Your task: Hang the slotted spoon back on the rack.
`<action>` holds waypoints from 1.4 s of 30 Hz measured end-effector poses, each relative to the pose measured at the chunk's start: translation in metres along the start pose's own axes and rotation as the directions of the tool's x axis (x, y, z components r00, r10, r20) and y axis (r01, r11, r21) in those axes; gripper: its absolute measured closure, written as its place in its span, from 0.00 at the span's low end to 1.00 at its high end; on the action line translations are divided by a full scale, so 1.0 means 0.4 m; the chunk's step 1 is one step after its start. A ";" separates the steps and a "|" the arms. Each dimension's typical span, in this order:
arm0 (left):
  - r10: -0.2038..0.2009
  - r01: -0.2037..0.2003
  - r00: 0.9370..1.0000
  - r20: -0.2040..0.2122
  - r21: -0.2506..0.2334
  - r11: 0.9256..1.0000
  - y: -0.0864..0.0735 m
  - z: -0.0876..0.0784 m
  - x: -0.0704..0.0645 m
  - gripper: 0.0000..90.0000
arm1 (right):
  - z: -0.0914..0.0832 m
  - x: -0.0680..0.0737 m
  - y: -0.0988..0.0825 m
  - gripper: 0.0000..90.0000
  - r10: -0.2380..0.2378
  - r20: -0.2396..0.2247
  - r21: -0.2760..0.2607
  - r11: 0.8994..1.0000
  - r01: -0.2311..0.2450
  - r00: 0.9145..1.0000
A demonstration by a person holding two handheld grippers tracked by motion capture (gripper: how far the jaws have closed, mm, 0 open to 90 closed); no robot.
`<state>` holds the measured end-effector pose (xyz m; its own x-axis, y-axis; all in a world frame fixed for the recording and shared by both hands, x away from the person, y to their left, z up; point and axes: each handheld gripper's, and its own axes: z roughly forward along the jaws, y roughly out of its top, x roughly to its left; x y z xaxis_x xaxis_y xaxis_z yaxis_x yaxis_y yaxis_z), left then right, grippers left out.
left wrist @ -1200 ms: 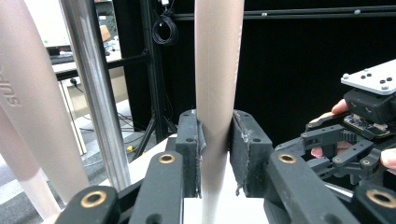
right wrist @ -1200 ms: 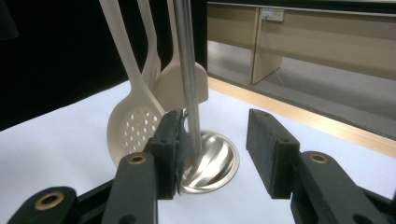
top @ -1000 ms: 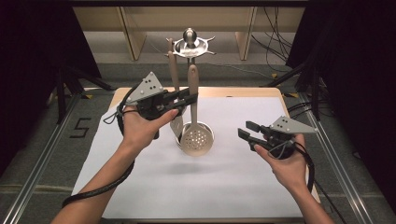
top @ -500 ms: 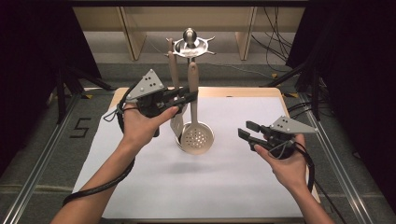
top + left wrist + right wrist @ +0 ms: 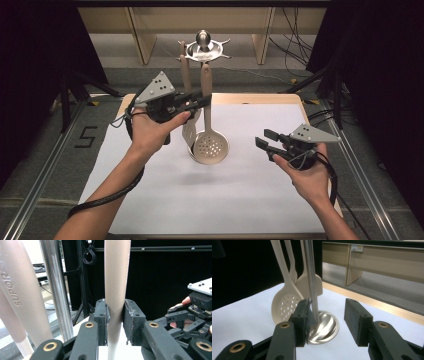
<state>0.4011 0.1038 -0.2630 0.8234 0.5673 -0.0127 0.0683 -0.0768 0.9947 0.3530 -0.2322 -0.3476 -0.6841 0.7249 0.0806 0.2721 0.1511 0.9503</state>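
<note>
We grip the hanging beige plastic slotted spoon's handle (image 5: 116,282) between the left gripper's (image 5: 115,315) jaws; next, lift it off the steel rack (image 5: 203,47), while the right gripper's (image 5: 325,322) jaws stand open, empty.

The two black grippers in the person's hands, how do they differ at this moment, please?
The left gripper is clamped on the beige handle of the hanging slotted spoon; the right gripper is open and holds nothing. The left is raised at the steel rack; the right sits lower, apart from it. Both carry grey three-cornered plates.
</note>
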 end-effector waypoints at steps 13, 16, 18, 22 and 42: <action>-0.003 0.003 1.000 -0.001 0.008 1.000 0.002 0.000 0.010 0.82 | -0.001 -0.005 0.003 0.63 -0.018 -0.002 -0.001 1.000 0.018 1.000; -0.006 0.006 1.000 -0.002 0.009 1.000 0.001 0.002 0.013 0.82 | -0.001 -0.005 0.003 0.63 -0.015 0.006 0.007 1.000 0.015 1.000; -0.007 0.007 1.000 -0.003 0.011 1.000 0.000 0.002 0.015 0.82 | 0.000 -0.004 0.002 0.63 -0.009 0.003 0.008 1.000 0.009 1.000; -0.011 0.011 1.000 -0.006 0.013 1.000 -0.001 0.002 0.018 0.82 | 0.001 -0.007 0.002 0.63 -0.016 0.003 0.004 1.000 0.016 1.000; -0.018 0.018 1.000 -0.011 0.017 1.000 0.000 0.010 0.029 0.82 | -0.004 -0.003 -0.001 0.63 0.012 0.013 0.012 1.000 -0.012 1.000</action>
<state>0.4129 0.1071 -0.2636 0.8157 0.5777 -0.0291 0.0925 -0.0807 0.9924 0.3527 -0.2342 -0.3475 -0.6719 0.7354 0.0880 0.2884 0.1503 0.9457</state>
